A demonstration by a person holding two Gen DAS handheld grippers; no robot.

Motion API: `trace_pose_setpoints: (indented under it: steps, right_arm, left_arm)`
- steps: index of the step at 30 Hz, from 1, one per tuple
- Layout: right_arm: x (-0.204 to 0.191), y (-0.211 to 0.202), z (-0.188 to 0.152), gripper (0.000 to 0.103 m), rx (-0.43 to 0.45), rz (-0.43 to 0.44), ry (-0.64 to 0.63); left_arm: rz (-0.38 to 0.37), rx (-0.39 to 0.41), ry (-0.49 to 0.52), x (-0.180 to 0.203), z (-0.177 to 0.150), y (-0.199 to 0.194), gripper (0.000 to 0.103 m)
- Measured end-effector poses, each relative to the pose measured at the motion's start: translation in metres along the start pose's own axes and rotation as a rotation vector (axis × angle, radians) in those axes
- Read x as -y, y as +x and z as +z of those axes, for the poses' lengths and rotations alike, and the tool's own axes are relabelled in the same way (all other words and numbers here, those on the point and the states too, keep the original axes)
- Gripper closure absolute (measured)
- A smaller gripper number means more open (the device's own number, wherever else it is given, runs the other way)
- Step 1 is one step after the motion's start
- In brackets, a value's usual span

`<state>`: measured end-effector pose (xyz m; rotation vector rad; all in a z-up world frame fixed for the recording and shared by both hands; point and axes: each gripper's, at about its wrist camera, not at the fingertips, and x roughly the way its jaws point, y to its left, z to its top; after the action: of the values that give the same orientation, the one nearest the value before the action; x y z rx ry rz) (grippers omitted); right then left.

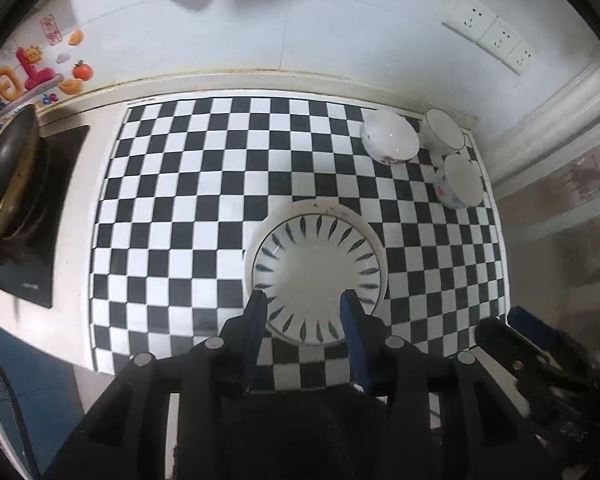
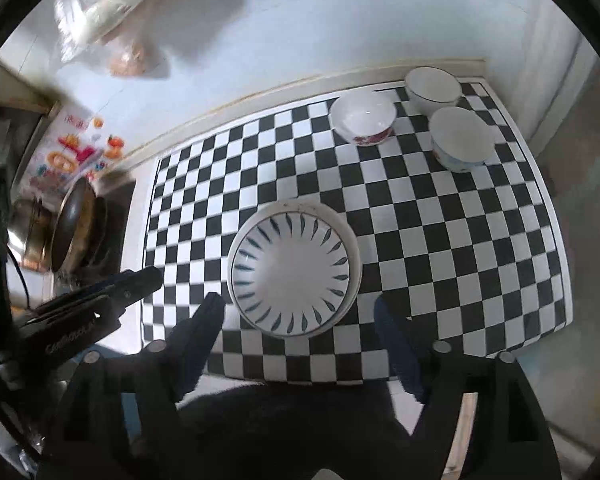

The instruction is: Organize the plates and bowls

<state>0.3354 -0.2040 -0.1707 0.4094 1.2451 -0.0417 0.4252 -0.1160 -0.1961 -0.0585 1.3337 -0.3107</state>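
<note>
Plates stacked: leaf-pattern plate (image 2: 292, 272) sits on plain plate (image 2: 300, 208), mid-mat, toward checkered mat's (image 2: 460, 260) near edge. Your right gripper (image 2: 300, 316) spread wide, empty, above the stack. Left gripper (image 1: 304, 304) partly spread, pinching nothing. Three bowls (image 2: 364, 118) cluster at far right corner. Next, likely: nest bowls; approach rims from above.

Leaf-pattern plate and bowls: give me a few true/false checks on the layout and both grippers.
1. The leaf-pattern plate sits stacked on a plain white plate. True.
2. Four bowls stand on the checkered mat. False: three bowls, grouped at the far right corner.
3. The right gripper is clamped on the plate. False: its jaws stand wide, touching nothing.
4. The left gripper holds nothing. True.
5. A wok sits left of the mat. True.
</note>
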Motion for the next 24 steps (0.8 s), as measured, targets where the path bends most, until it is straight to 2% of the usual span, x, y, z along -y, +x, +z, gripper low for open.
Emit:
trace_pose_setpoints:
  steps: [1, 6, 7, 10, 16, 18, 22, 24]
  right_arm:
    - [0.003, -0.001, 0.002, 0.011, 0.019, 0.015, 0.026]
    - [0.023, 0.0, 0.024, 0.009, 0.12, 0.08, 0.092]
    - [0.029, 0.001, 0.032, 0.004, 0.143, 0.095, 0.102]
    - [0.052, 0.014, 0.063, 0.002, 0.161, 0.109, 0.132]
    - [0.099, 0.074, 0.149, 0.003, 0.058, 0.023, 0.07]
    - [0.116, 0.104, 0.18, 0.007, 0.004, 0.029, 0.047]
    - [0.141, 0.169, 0.238, 0.022, -0.111, -0.003, 0.004]
    - [0.148, 0.193, 0.256, 0.023, -0.152, -0.011, -0.02]
  left_arm:
    - [-0.004, 0.002, 0.002, -0.001, 0.004, 0.001, 0.067]
    - [0.002, 0.053, 0.046, 0.005, 0.035, 0.012, 0.067]
    - [-0.001, 0.054, 0.046, 0.006, 0.041, 0.015, 0.067]
    - [-0.015, 0.056, 0.034, 0.015, 0.068, 0.031, 0.067]
    - [-0.052, -0.046, 0.019, 0.045, 0.135, 0.098, 0.068]
    - [-0.038, -0.059, 0.014, 0.056, 0.155, 0.122, 0.068]
    - [-0.043, -0.126, -0.032, 0.073, 0.194, 0.183, 0.07]
    - [-0.033, -0.14, -0.067, 0.076, 0.208, 0.205, 0.07]
